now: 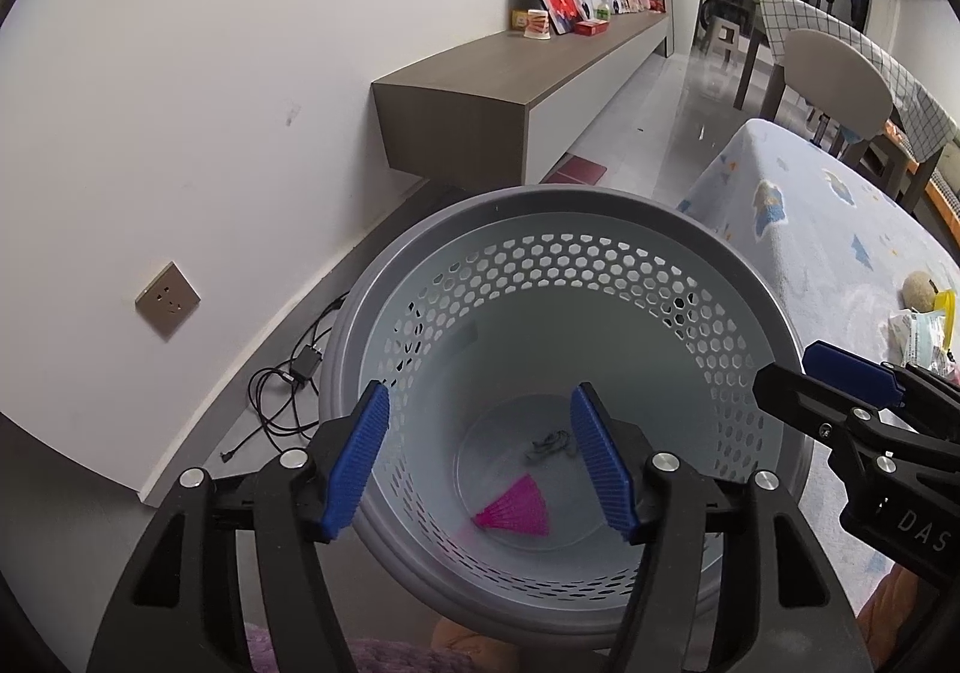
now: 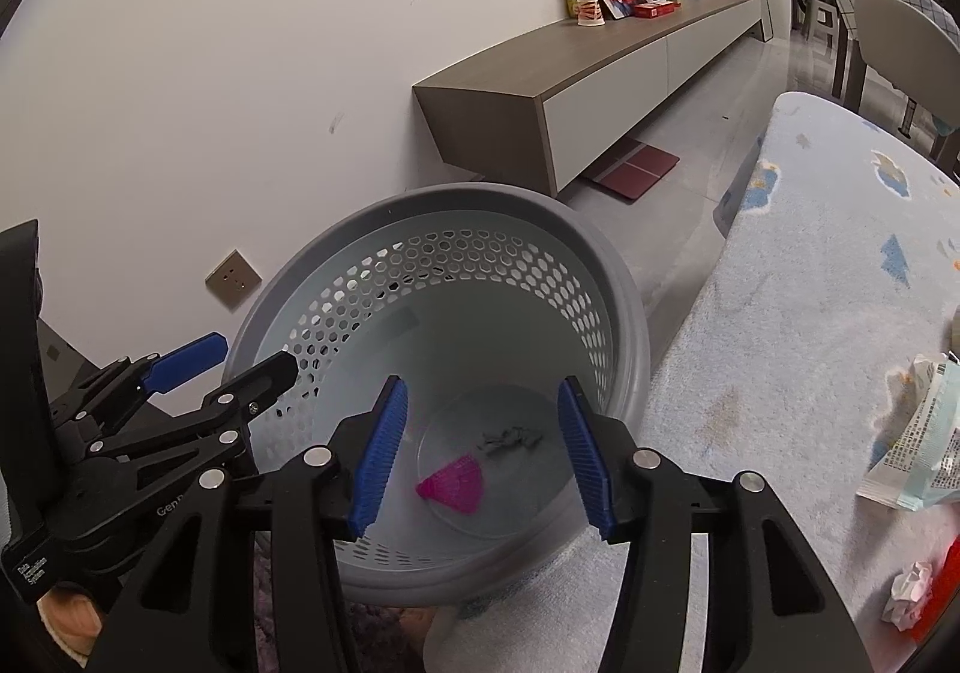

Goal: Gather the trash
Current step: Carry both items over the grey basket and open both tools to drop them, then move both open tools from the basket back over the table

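Both grippers hang over the grey perforated bin [image 1: 564, 277], pointing down into it. Left gripper [image 1: 480, 463]: jaws part-open, nothing between the blue pads; bin floor visible through the gap. Right gripper [image 2: 483, 451]: likewise part-open and empty.

In the bin: a pink shuttlecock [image 1: 516, 514] lying on its side on the floor, and just beyond it a small grey scrap [image 1: 549, 442], apart from the shuttlecock. Those two items count as collected.

Left to do, judging from the rug [image 2: 780, 343] beside the bin: a pale printed wrapper [image 2: 918, 445] lies at the right edge of the right view, a crumpled white paper ball [image 2: 912, 592] nearer the camera, and something red at the frame edge next to it, too cut off to identify. Left view also shows a round beige lump [image 1: 919, 289] and a yellow piece [image 1: 947, 307] by the wrapper.

Estimate: task partway; several pieces outstanding, both grippers free for the next pick.
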`<action>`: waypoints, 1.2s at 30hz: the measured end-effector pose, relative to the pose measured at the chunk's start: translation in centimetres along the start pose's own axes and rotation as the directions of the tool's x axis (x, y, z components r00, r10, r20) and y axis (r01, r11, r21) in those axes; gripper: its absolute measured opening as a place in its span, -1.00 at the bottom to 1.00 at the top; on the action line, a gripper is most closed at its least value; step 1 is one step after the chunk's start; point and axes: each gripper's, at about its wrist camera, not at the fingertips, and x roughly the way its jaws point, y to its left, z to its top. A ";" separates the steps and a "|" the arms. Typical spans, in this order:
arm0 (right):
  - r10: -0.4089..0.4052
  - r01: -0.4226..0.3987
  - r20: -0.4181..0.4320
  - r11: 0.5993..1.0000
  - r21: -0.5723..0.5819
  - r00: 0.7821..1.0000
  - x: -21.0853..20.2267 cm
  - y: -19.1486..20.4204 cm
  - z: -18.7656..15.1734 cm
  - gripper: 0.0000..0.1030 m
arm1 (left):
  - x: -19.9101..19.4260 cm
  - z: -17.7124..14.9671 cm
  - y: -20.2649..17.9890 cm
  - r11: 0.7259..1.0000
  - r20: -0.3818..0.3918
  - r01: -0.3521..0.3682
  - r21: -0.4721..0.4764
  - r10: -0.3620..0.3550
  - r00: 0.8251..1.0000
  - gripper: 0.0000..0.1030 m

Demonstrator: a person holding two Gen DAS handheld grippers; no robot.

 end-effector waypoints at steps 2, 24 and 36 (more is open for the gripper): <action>-0.001 0.001 0.000 1.000 0.003 1.000 -0.1 0.0 0.0 -0.02 | -0.1 0.0 0.0 1.000 0.004 -0.002 0.000 0.002 1.000 0.33; -0.028 0.027 0.027 0.999 0.035 0.999 -2.7 -0.1 -1.4 0.05 | -0.9 -0.1 -0.1 1.000 0.036 -0.006 0.000 0.006 0.999 0.44; -0.069 0.065 0.048 0.995 0.078 0.996 -4.8 -1.0 -3.1 0.05 | -2.0 -0.4 -0.7 1.000 0.082 -0.004 0.022 0.003 0.997 0.50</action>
